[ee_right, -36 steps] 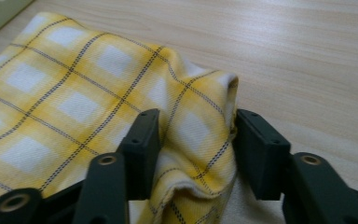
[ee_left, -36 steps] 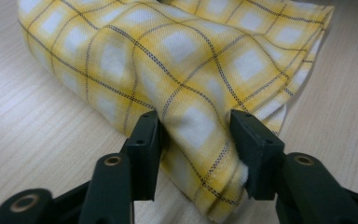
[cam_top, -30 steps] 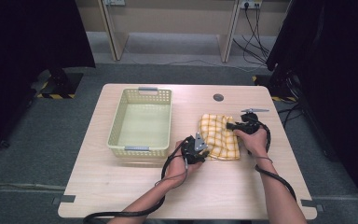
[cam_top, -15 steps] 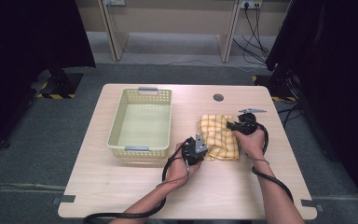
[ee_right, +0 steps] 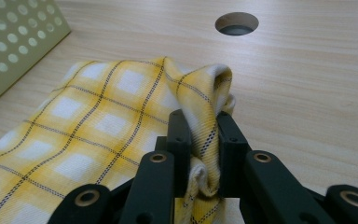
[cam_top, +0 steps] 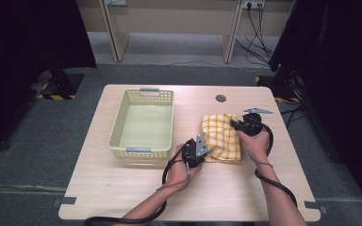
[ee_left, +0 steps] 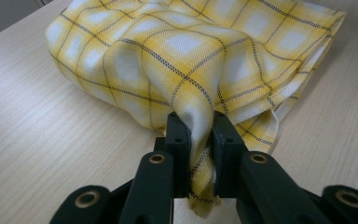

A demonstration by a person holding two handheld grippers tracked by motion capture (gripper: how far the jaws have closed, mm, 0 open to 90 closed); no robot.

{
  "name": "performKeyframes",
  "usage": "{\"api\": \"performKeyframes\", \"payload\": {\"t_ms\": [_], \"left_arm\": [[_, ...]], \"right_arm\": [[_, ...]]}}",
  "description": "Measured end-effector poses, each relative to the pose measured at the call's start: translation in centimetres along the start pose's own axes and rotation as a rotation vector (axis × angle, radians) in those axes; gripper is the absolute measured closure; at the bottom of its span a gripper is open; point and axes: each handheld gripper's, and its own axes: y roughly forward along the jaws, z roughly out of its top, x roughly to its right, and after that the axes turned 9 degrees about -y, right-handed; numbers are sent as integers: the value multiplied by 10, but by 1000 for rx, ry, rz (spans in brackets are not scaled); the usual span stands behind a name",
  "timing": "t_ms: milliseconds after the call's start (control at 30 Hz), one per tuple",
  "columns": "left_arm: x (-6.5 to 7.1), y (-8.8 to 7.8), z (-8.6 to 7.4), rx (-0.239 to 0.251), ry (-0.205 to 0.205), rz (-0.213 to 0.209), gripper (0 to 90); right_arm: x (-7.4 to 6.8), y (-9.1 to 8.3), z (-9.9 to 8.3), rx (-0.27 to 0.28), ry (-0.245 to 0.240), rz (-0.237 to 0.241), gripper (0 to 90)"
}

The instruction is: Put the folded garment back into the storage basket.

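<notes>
Cloth (cam_top: 222,136) beside the basket (cam_top: 143,123) has barely shifted over the last second; left tool (ee_left: 195,140) and right tool (ee_right: 199,135) stay clenched on opposite edges, probably readying a lift.

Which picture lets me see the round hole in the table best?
The right gripper view: the round hole sits close and sharp, just beyond the yellow checked cloth. In the high view it is a small dark dot near the table's far edge. The left gripper view faces the cloth instead.
</notes>
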Motion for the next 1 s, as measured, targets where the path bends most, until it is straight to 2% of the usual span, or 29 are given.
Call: {"api": "performKeyframes", "payload": {"t_ms": [567, 1000], "left_arm": [[-4, -16, 9, 51, 5, 30, 796], [-6, -27, 14, 74, 17, 49, 796]], "right_arm": [[-11, -20, 24, 73, -41, -12, 802], [-19, -28, 37, 96, -61, -10, 801]]}}
